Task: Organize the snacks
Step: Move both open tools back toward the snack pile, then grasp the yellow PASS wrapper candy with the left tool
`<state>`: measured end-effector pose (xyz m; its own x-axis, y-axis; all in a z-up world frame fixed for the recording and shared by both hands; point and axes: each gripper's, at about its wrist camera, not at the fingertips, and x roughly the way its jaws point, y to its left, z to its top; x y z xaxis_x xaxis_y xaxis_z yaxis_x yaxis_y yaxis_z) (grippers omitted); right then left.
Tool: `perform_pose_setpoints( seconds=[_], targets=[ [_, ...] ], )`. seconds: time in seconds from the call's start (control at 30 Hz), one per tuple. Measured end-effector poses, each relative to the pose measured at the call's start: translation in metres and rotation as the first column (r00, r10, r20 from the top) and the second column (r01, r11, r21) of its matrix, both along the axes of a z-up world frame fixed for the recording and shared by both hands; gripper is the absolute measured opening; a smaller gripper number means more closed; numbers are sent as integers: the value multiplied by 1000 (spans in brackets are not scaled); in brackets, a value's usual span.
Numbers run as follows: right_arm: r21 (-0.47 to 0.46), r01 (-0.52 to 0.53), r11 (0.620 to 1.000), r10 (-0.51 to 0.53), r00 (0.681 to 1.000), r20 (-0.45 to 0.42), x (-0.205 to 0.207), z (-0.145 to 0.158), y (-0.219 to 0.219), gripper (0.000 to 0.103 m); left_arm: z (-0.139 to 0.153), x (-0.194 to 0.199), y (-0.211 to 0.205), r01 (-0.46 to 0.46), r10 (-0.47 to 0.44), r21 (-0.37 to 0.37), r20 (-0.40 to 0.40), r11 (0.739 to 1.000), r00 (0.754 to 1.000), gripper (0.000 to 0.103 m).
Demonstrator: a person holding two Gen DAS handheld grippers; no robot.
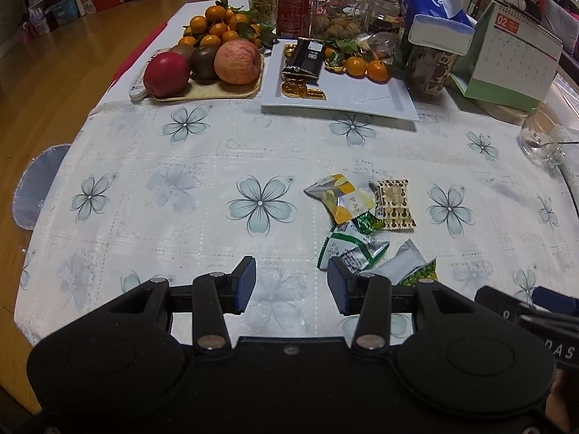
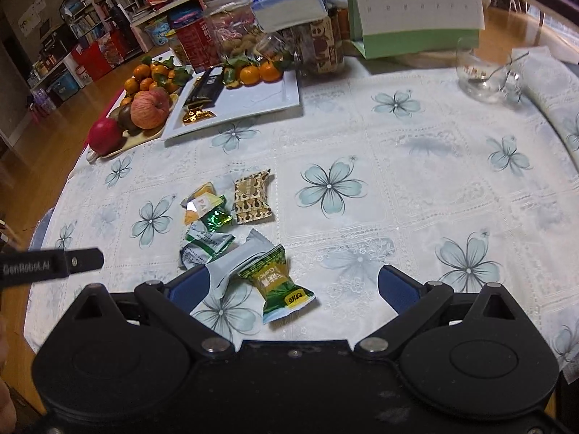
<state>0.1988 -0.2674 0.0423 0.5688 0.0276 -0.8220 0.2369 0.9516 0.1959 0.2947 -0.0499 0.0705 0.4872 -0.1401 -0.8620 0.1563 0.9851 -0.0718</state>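
A white, lace-textured tablecloth [image 1: 181, 188] printed with pale blue flowers covers the table. On it lies a loose cluster of crinkled foil snack packets [image 1: 365, 224], rectangular with crimped ends: yellow, brown-patterned, green and silver. The left gripper [image 1: 291, 284] hovers just beside them, blue ribbed pads apart, nothing between. The right gripper [image 2: 291, 291] stands wide over a green packet [image 2: 278, 282], not pressing it. A white rectangular plate [image 1: 362, 97] holds gold coins, a black packet and tangerines; a beige tray [image 1: 202, 94] holds apples.
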Motion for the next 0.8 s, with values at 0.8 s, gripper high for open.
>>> perform_pose_setpoints(
  seconds=[0.8],
  targets=[
    [151,161,975,-142,982,-126,34,-2,-56,100,-65,120,-78,-81,81,10,-214,997,973,52]
  ],
)
